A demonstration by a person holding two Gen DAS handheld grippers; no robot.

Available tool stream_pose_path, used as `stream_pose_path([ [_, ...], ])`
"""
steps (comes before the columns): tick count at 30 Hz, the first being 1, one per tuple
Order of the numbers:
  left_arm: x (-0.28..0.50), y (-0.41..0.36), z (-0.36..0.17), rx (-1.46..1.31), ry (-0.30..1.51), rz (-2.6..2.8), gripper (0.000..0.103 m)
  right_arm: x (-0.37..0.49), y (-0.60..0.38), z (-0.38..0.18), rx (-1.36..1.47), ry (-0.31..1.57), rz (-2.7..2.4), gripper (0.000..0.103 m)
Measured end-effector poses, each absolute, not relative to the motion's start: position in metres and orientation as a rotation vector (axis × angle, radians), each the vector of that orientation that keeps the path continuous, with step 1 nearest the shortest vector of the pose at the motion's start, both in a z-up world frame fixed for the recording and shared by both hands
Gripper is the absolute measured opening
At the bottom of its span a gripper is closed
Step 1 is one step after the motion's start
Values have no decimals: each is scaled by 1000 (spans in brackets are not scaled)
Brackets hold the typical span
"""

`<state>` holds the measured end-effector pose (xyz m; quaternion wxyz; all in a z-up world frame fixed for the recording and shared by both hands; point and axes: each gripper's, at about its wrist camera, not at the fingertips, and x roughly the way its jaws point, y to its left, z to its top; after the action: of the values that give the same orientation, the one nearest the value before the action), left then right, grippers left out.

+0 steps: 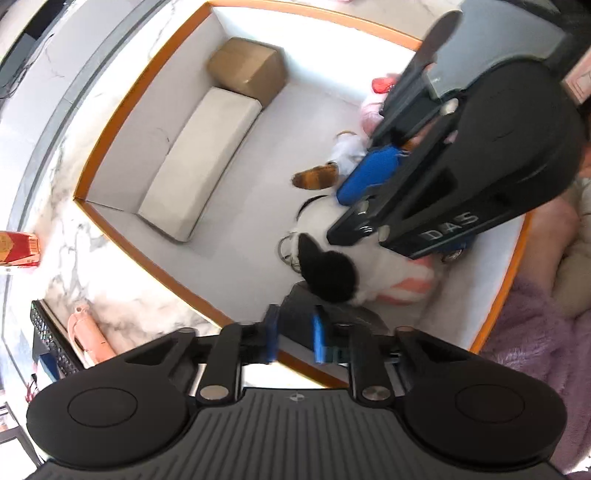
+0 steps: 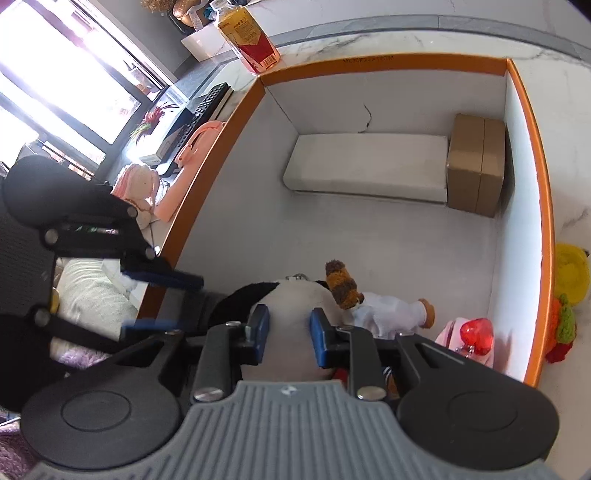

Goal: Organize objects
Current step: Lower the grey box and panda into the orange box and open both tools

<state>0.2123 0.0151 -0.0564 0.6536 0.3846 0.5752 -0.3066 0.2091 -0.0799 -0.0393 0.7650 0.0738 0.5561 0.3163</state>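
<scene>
the letters "das" stand in pale print on the black body of the right gripper as the left wrist view shows it, while the print on the red and yellow carton and on the orange box rim is too small to read.
</scene>
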Motion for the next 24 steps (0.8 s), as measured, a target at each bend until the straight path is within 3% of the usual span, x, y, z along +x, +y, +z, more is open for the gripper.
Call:
stream_pose_path([
  [5, 205, 9, -55, 881, 1296, -754, 7, 211, -83, -43, 194, 1218, 687, 31],
  [7, 202, 6, -56, 880, 1314, -811, 19, 212, -83, -44, 207, 1232, 686, 31],
  [12, 201, -2, -57, 895, 1324, -834, 20, 210, -81, -44, 211, 1247, 683, 32],
  [15, 211, -1, -53, 827, 1309, -812, 35, 208, -83, -46, 221, 1238, 678, 34],
  [17, 217, 1, -51, 784, 1303, -799, 49, 207, -84, -48, 230, 1231, 679, 35],
  [19, 223, 2, -54, 764, 1306, -789, 56, 207, -86, -49, 236, 1226, 679, 36],
  [24, 228, -3, -66, 751, 1356, -834, 56, 206, -87, -50, 240, 1219, 685, 37],
])
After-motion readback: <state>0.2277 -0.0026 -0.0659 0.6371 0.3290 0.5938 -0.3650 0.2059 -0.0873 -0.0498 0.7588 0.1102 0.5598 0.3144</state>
